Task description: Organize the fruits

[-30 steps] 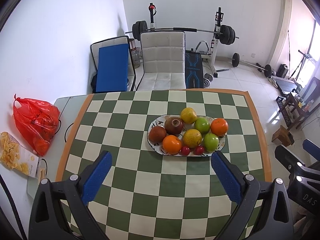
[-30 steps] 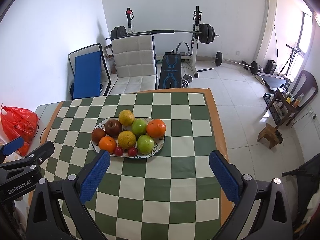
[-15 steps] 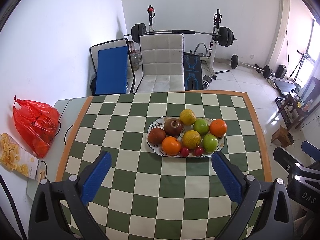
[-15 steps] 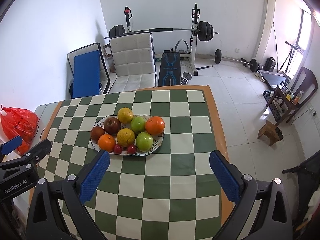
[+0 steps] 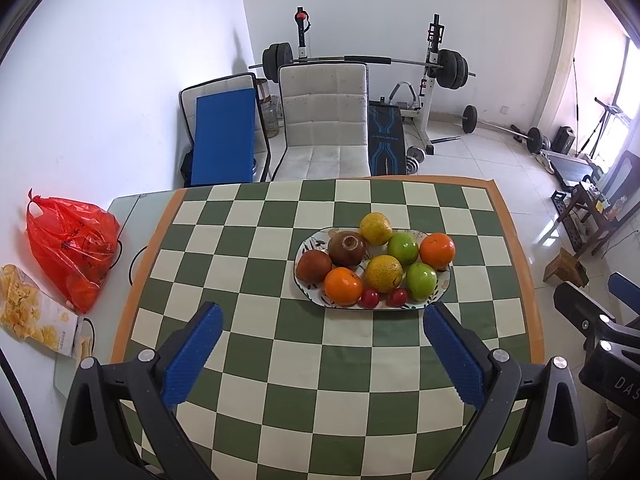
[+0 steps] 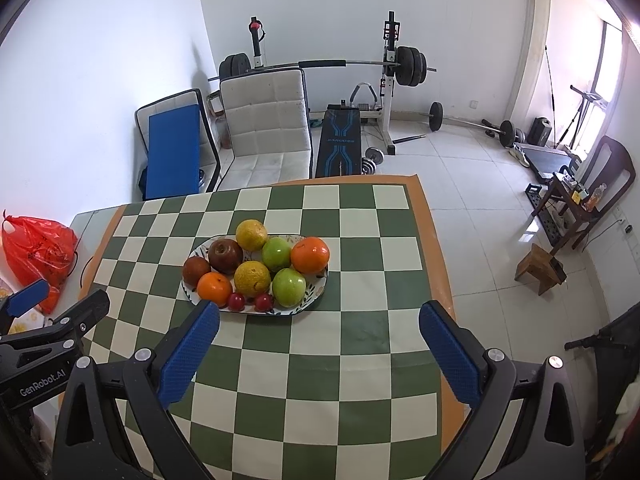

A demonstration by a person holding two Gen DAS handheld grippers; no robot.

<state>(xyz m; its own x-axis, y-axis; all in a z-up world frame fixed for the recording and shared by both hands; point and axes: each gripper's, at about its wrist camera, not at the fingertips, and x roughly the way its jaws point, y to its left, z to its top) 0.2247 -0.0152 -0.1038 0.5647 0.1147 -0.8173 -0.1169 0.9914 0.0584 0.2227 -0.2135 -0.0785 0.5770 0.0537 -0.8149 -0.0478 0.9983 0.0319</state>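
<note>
While both grippers hang above the near part of the table [image 5: 516, 280], neither has hold of anything: the left gripper [image 5: 322, 330] has its blue fingers spread wide with only the green-and-cream checked cloth [image 5: 248, 264] between them, and the right gripper [image 6: 318, 326] is spread just as wide over the same cloth. Beyond the fingertips, near the middle of the table, sits an oval patterned plate [image 5: 443, 286] heaped with fruit. On it lie two oranges [image 5: 343, 286], one at the near left and one at the far right, two green apples [image 5: 421, 281] on the right side, two yellowish citrus fruits [image 5: 384, 273], one in the middle and one at the far edge, two dark brownish-red fruits [image 5: 347, 248] on the left, and two small red fruits [image 5: 370, 298] at the near rim. Far to the left, off the cloth, a red plastic bag [image 5: 66, 246] lies near the wall, with a yellow snack packet [image 5: 32, 316] just beside it on the near side.
</note>
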